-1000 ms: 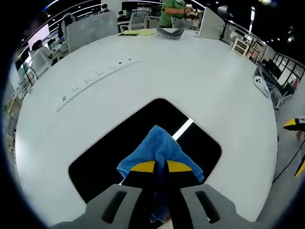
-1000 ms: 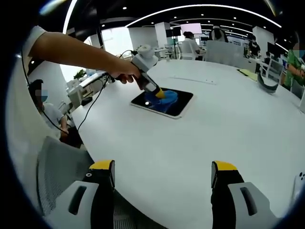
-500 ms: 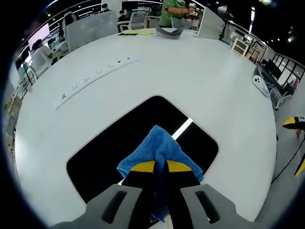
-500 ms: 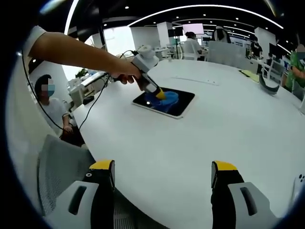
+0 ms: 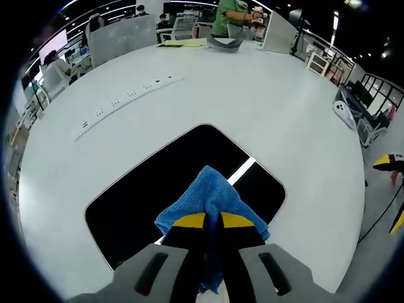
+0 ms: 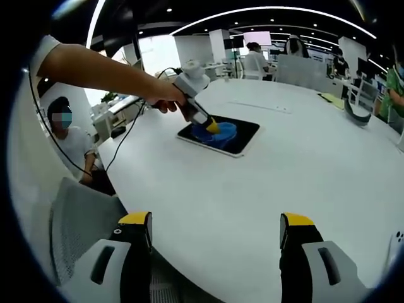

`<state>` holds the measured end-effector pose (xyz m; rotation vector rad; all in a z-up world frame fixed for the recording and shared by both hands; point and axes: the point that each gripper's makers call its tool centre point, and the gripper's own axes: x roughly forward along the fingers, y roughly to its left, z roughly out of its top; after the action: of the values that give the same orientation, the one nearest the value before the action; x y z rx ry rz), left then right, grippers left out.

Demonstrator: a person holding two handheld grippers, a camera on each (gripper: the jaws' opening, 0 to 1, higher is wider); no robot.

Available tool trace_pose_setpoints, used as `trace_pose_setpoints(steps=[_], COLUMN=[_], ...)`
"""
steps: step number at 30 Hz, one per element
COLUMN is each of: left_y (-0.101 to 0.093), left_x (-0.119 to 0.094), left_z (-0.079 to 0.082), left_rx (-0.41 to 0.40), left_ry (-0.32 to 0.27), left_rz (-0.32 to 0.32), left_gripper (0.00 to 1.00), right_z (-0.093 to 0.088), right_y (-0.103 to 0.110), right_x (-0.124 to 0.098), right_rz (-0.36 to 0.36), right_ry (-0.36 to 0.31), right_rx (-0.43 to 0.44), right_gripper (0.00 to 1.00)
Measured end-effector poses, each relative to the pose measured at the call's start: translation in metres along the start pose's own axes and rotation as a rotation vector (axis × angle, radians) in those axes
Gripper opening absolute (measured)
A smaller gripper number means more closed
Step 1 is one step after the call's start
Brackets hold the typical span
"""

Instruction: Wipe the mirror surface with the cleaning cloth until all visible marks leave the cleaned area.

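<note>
The cloth is showing bright blue with a fine woven texture. The mirror is looking black with a thin white streak across it. The table is gleaming plain white. The left gripper is wearing yellow tips on grey jaws; the right gripper is matching it, yellow over black and grey.

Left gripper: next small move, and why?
Probably slide the left gripper, shut on the blue cloth, farther across the mirror. The cloth covers only a small patch of the dark surface; much is uncovered. Marks are too faint to tell.
</note>
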<state>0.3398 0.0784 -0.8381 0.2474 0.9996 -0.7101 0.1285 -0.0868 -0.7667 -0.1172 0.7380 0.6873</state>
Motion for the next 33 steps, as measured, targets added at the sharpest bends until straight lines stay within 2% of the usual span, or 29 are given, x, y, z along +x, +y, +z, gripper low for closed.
trace_pose_setpoints(steps=[33], left_y=[-0.006], left_x=[-0.002], left_z=[-0.013], left_rx=[-0.027], left_ry=[-0.004], left_rz=[-0.006], left_gripper=[0.05], right_z=[0.005], right_y=[0.001], right_x=[0.004], right_rz=[0.025], right_ry=[-0.011], right_rx=[-0.015], right_gripper=[0.82])
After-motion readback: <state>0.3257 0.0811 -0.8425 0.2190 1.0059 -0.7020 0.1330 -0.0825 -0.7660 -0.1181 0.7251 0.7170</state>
